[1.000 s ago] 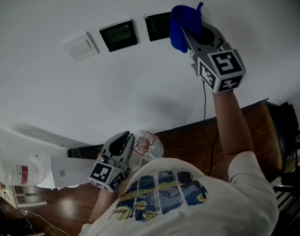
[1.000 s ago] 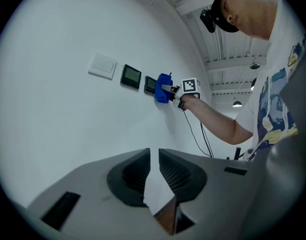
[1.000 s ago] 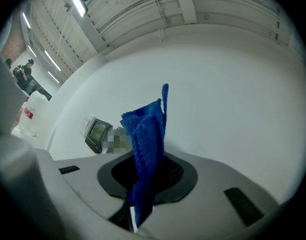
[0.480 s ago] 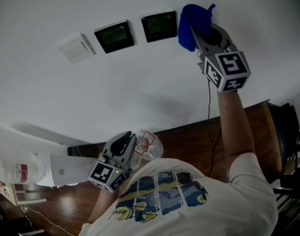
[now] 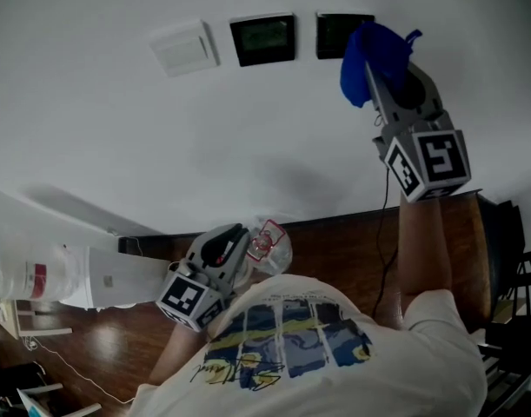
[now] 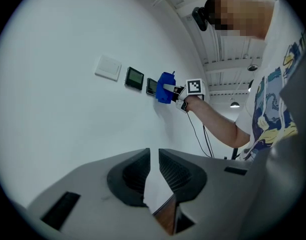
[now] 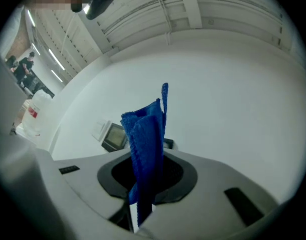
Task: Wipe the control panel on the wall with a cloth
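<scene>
Right claw [image 7: 147, 180] clamped on blue cloth [image 5: 375, 52], which apparently touches the control panel [image 5: 333, 35] just to its left. Left claw [image 6: 154, 160] barely parted, empty.

Right gripper [image 5: 375, 75] raised, clamped; left gripper [image 5: 237, 237] low, ajar.

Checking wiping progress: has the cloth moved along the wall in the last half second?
Yes. The cloth slid left: it sat just right of the nearest dark panel, and now overlaps that panel's right side.
</scene>
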Tool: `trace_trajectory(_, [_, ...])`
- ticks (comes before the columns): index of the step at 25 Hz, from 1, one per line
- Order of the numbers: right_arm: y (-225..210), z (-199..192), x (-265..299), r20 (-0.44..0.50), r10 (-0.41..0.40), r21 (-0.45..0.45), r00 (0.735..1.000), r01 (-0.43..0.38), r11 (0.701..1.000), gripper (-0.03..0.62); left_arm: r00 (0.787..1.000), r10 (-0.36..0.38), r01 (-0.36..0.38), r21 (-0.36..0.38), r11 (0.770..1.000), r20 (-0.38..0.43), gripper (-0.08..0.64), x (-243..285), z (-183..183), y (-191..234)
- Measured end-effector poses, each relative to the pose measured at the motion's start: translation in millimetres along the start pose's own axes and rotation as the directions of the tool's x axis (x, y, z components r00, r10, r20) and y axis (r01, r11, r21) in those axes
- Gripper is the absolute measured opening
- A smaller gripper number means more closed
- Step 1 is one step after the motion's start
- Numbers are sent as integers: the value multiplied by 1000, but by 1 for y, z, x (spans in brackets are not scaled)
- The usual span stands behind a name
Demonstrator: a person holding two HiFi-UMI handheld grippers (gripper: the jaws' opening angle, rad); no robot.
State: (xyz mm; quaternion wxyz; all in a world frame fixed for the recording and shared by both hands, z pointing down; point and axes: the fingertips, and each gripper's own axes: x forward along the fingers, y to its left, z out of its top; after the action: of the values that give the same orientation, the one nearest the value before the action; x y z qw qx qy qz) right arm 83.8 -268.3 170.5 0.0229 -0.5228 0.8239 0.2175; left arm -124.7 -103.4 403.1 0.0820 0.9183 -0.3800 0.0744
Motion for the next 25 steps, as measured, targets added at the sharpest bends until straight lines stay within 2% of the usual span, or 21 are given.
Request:
trace_trajectory(5, [88,6,30,11,125,-4,992,-125,992,84,1000,10,-10,4,1000,6,32,-21,-1,18])
trace_trajectory(12, [153,19,83,38,188,52,982,-190,980,84,997,68,-67,-27,997,21,32,-64,-12,47])
trace_trajectory(18, [165,18,110,23,182,41,983,-183,982,84,994,103,-102,-53,993,25,32,-83,-19,67])
trace_trajectory(25, [140,19,103,22,160,21,987,-160,987,87,996,76,-74,-59,996,37,32,-69,-13,65])
